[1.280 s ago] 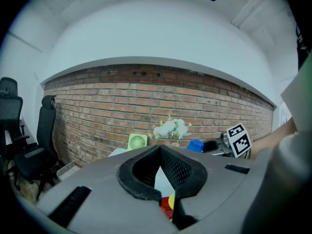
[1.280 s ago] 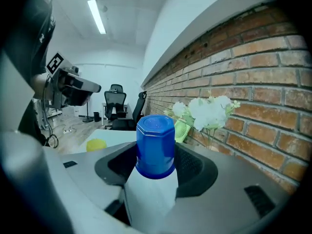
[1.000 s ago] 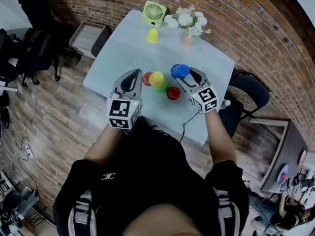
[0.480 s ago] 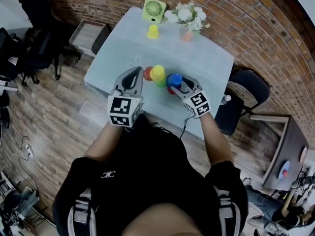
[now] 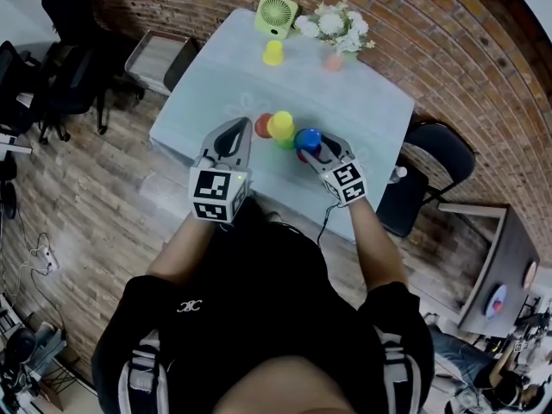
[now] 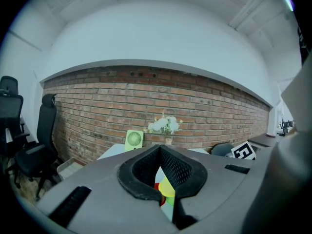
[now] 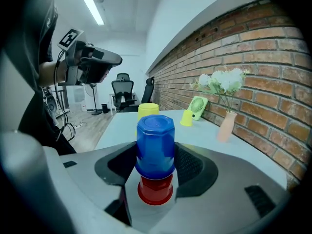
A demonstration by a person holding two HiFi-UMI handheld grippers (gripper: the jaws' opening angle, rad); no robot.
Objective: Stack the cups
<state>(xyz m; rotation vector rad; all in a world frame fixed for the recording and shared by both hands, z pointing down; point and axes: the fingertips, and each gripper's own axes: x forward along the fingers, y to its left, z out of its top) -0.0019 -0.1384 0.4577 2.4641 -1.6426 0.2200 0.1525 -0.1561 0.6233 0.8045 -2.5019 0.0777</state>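
Right tool [image 7: 156, 167] grasps blue cup [image 7: 155, 140], mouth down, long axis vertical, over inverted red cup [image 7: 155, 193] on counter [image 5: 362, 102]. Left tool [image 6: 160, 152] clenched, empty.

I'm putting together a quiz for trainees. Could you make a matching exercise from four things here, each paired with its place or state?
Things:
1 blue cup
2 fan
3 vase
4 left gripper

Places or states:
A holds white flowers
B jaws hold nothing
C in the right gripper jaws, over a red cup
D just beyond the lone yellow cup

Pairs: 1-C, 2-D, 3-A, 4-B
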